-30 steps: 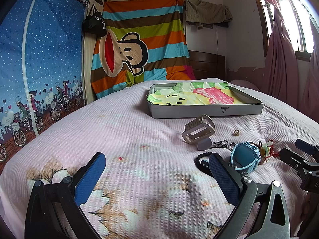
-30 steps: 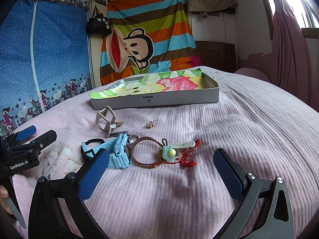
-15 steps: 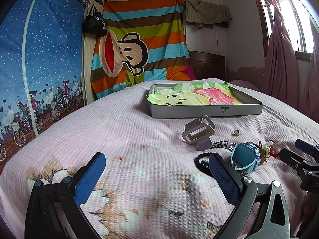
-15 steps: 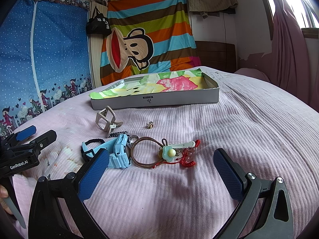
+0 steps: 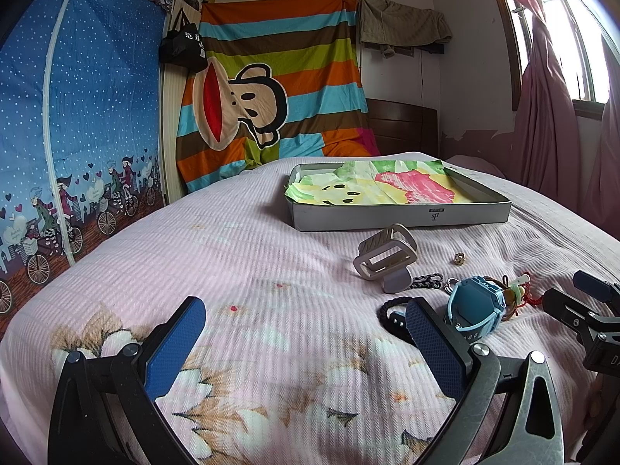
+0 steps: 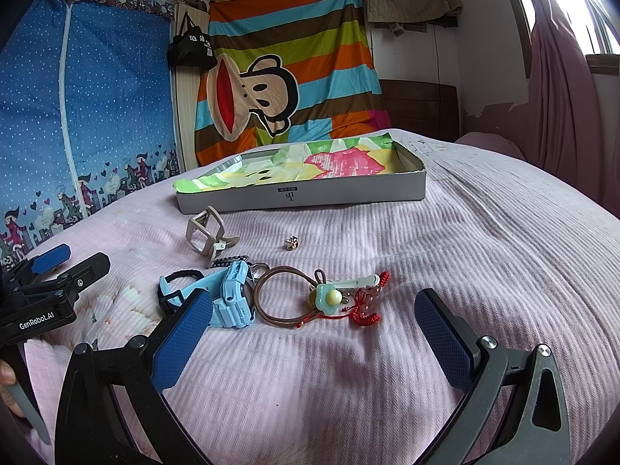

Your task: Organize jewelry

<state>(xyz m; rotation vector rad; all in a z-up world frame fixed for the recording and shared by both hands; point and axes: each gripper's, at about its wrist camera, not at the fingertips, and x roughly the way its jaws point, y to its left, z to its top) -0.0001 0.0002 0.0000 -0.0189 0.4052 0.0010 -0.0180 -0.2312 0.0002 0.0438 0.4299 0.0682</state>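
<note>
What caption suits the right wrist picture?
Open right tongs hover over blue watch, hair ties and clips on a pink bedspread, tray beyond.

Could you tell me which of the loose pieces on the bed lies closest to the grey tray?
The beige hair claw clip. It sits just in front of the tray, while the small gold earring and the light blue watch lie farther back toward the grippers.

jewelry heap on the bed (image 6: pixel 484 240), tray behind

the watch (image 6: pixel 228 298) lies left of the hair ties (image 6: pixel 286 294); clip (image 6: pixel 207 232) and small ring (image 6: pixel 291 243) sit between them and the tray (image 6: pixel 302 195).
</note>
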